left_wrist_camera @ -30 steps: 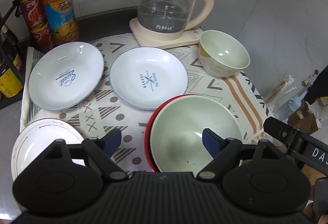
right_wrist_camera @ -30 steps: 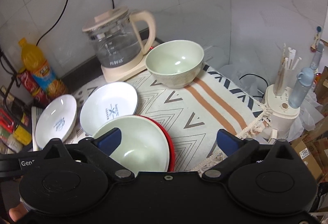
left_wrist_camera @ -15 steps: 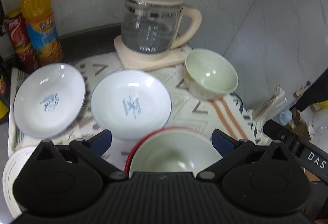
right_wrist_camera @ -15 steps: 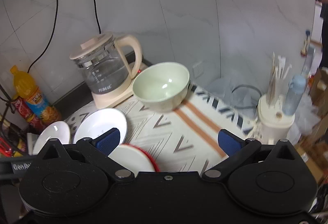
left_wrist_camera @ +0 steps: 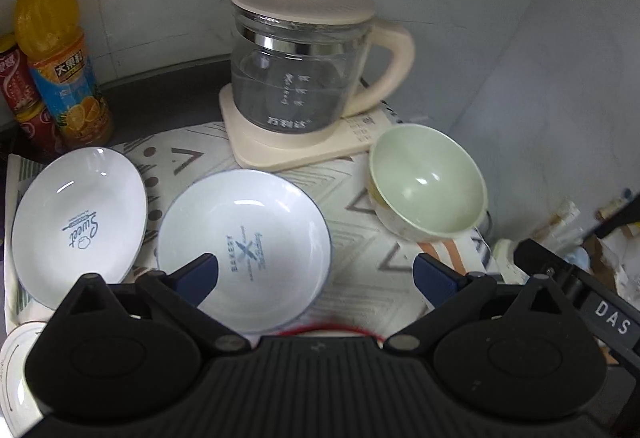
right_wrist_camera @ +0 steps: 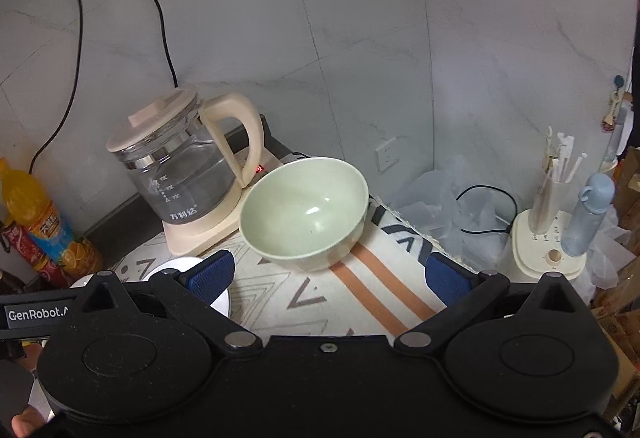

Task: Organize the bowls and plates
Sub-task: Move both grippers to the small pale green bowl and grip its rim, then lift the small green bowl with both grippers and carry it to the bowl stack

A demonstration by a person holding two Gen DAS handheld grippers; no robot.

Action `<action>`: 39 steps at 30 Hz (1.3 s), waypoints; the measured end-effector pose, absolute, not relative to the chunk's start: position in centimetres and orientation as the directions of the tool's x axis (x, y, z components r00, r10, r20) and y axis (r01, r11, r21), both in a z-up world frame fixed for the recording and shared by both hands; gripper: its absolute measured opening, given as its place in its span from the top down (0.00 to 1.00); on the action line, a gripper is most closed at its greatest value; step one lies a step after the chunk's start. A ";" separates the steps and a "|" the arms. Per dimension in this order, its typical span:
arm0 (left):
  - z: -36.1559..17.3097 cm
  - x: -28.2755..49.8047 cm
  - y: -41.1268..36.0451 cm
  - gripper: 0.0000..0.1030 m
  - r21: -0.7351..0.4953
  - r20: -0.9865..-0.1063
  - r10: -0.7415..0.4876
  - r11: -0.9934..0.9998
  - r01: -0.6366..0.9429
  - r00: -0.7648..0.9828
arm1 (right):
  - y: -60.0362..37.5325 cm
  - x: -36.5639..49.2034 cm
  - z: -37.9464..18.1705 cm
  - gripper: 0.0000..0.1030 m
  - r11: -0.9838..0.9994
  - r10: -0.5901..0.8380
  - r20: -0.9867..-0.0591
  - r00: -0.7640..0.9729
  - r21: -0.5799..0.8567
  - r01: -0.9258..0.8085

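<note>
Left wrist view: left gripper (left_wrist_camera: pixel 316 274) had its jaws spread wide, nothing between them, hovering above the near rim of the bakery plate (left_wrist_camera: pixel 244 250). The sweet plate (left_wrist_camera: pixel 78 226) lay just left of it, rims close. A sliver of red plate (left_wrist_camera: pixel 332 328) showed at the bottom edge; whether anything sat on it could not be told. A further white plate (left_wrist_camera: pixel 14 370) peeked out lower left.

Right wrist view: right gripper (right_wrist_camera: pixel 328 274) also wide and empty, aimed at the green bowl (right_wrist_camera: pixel 304 211), which stood alone on the patterned cloth (right_wrist_camera: pixel 360 302) just beside the kettle (right_wrist_camera: pixel 180 165).

Judgement: sorting looked barely begun. Plates lay unstacked, the bowl apart. Stacking plates and placing the bowl remained.
</note>
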State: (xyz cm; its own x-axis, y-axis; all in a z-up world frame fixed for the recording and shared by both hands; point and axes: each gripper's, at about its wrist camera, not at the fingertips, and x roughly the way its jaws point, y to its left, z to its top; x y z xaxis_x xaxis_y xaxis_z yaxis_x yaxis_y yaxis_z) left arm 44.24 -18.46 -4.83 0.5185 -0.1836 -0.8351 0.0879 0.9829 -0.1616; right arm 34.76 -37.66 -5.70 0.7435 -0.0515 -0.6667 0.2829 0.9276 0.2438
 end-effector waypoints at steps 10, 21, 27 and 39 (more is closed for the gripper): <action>-6.1 48.2 -21.8 0.03 -0.161 -0.843 -0.165 0.986 0.053 0.512 | -40.3 39.6 -7.5 0.08 0.916 0.022 -0.696 0.718 0.302 0.264; -9.2 52.1 -23.7 0.07 -0.218 -0.857 -0.193 0.976 0.003 0.478 | -42.6 44.2 -9.7 0.23 0.910 0.043 -0.748 0.662 0.303 0.283; -11.1 53.3 -24.3 0.17 -0.247 -0.866 -0.203 0.968 -0.037 0.458 | -43.2 46.3 -11.2 0.36 0.887 0.068 -0.784 0.617 0.330 0.323; -15.1 55.6 -25.5 0.62 -0.293 -0.902 -0.244 0.952 -0.088 0.357 | -43.5 49.3 -14.5 0.63 0.870 0.081 -0.864 0.497 0.305 0.388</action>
State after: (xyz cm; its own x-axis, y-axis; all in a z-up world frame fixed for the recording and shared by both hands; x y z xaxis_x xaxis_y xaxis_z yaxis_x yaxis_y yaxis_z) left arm 55.63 -25.51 -15.05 0.3566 -0.2444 -0.9017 -0.0878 0.9521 -0.2928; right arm 49.32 -43.52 -14.54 0.4966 0.0812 -0.8642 0.3876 0.8701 0.3045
